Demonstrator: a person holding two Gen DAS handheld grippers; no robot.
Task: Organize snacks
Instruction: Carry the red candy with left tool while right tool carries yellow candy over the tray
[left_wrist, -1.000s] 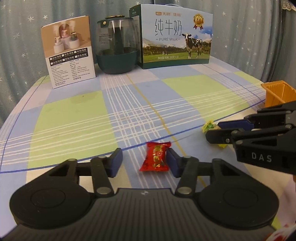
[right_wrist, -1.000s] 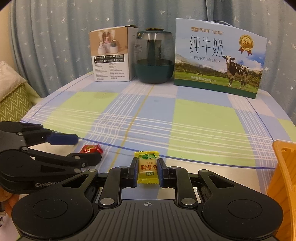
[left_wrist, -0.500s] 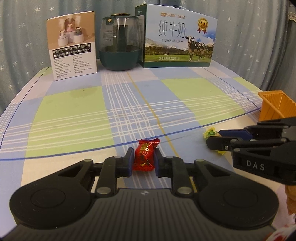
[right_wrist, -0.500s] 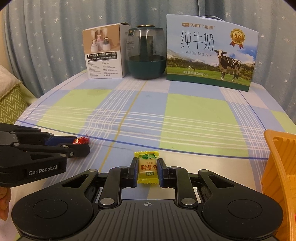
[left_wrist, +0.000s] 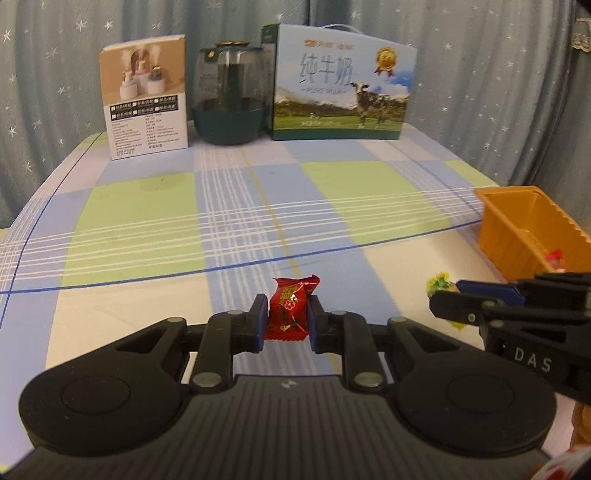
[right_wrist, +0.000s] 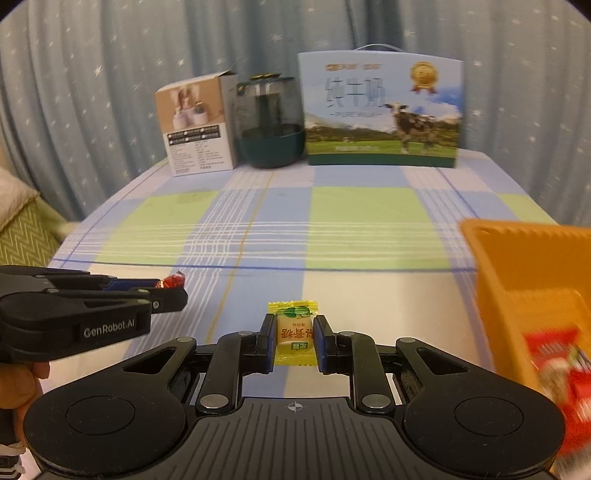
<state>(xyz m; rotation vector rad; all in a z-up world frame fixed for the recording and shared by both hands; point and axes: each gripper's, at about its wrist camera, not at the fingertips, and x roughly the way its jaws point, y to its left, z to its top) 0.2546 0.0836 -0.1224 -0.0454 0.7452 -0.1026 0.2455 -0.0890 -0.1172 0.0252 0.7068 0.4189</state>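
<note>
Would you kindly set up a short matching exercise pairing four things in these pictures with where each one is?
1. red candy
2. yellow candy
3. orange basket
4. milk carton

A. back of the table, beside the glass kettle
B. in the left gripper
C. right side of the table
D. in the right gripper

Pairs: 1-B, 2-D, 3-C, 4-A

Milk carton (right_wrist: 382, 110): read "PURE MILK" under large Chinese characters
Left gripper (right_wrist: 173, 291): its side bore "GenRobot.AI"
Right gripper (left_wrist: 441, 301): its side bore "DAS"
Yellow candy (right_wrist: 295, 332): Chinese print, too small to read
</note>
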